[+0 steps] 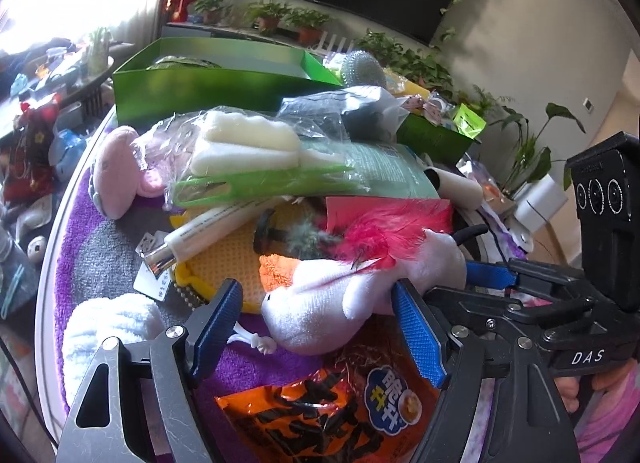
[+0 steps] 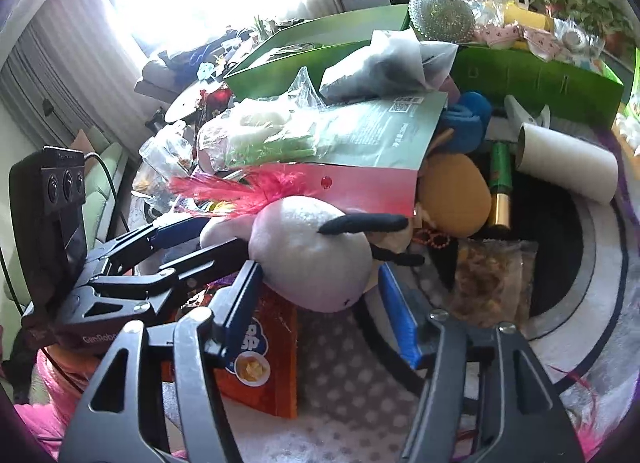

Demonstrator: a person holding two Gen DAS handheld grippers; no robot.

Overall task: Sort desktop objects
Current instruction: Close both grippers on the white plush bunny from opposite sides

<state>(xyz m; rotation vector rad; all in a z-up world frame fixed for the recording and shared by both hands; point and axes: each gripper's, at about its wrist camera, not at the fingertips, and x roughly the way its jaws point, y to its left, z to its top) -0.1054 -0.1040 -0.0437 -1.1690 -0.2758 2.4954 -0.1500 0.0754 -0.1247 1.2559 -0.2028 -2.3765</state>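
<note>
A white plush toy (image 1: 320, 303) with black antennae lies at the near edge of a heap of desk clutter; it also shows in the right wrist view (image 2: 308, 251). My left gripper (image 1: 316, 303) is open, its blue pads on either side of the plush. My right gripper (image 2: 320, 275) is open too, its pads flanking the other end of the same plush. The right gripper's fingers (image 1: 492, 275) show beside the plush in the left wrist view. An orange snack bag (image 1: 336, 415) lies under the plush.
Pink feathers (image 1: 384, 231), a bagged sponge with green tool (image 1: 248, 151), a pink plush (image 1: 120, 175) and a white tube (image 1: 216, 231) pile behind. Green boxes (image 1: 192, 91) stand at the back. A cardboard roll (image 2: 568, 163), brown plush (image 2: 456, 195) and nut bag (image 2: 492, 279) lie right.
</note>
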